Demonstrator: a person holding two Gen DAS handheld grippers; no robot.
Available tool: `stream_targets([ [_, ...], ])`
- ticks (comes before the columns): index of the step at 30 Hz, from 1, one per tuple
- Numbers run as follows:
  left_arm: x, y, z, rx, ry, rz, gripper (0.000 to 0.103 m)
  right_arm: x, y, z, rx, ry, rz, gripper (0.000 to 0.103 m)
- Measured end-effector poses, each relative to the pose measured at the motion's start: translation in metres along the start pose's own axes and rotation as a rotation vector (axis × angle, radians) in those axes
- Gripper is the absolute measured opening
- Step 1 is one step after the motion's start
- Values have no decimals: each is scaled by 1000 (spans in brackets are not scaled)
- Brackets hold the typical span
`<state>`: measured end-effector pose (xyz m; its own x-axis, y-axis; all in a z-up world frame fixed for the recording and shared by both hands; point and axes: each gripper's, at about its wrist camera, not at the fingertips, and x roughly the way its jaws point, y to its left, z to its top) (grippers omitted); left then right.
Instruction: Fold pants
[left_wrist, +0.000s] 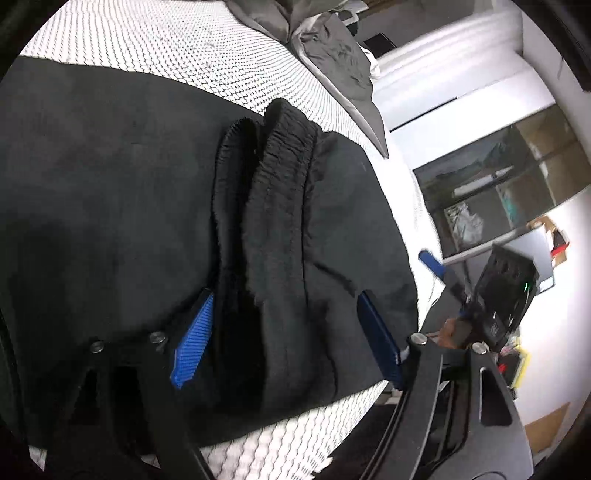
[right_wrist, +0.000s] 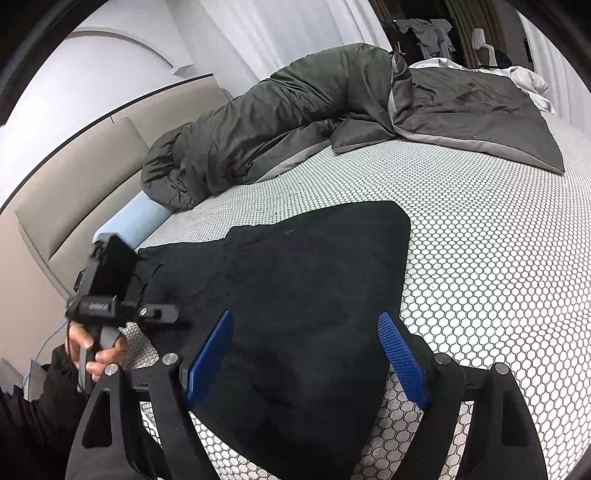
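Black pants (left_wrist: 122, 192) lie flat on the bed, with the ribbed waistband (left_wrist: 273, 177) bunched up in a ridge. My left gripper (left_wrist: 286, 328) is open; its blue fingers (left_wrist: 194, 339) straddle the bunched waistband close above the cloth. In the right wrist view the pants (right_wrist: 295, 280) lie folded on the mattress. My right gripper (right_wrist: 306, 354) is open and empty just above the near edge of the pants. The left gripper body (right_wrist: 110, 291) and the hand holding it show at the left.
The mattress (right_wrist: 480, 258) has a white honeycomb cover. A grey duvet (right_wrist: 295, 110) is heaped at the far side, by a pale blue pillow (right_wrist: 136, 218) and a beige headboard (right_wrist: 74, 192). The bed edge and a window (left_wrist: 498, 184) lie to the right in the left wrist view.
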<state>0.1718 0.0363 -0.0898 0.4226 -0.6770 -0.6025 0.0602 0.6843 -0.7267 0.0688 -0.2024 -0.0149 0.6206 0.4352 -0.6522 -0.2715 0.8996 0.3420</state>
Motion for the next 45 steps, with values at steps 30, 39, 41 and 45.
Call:
stream_targets([
  [30, -39, -76, -23, 291, -329, 294, 102, 14, -4, -34, 46, 197, 43, 79],
  [39, 49, -148, -64, 552, -157, 260, 102, 11, -7, -58, 40, 256, 28, 28],
  [41, 60, -152, -60, 534, -139, 242, 102, 6, -7, -65, 58, 248, 62, 18],
  [45, 71, -166, -71, 560, -135, 226, 102, -6, -15, -66, 63, 228, 87, 26],
])
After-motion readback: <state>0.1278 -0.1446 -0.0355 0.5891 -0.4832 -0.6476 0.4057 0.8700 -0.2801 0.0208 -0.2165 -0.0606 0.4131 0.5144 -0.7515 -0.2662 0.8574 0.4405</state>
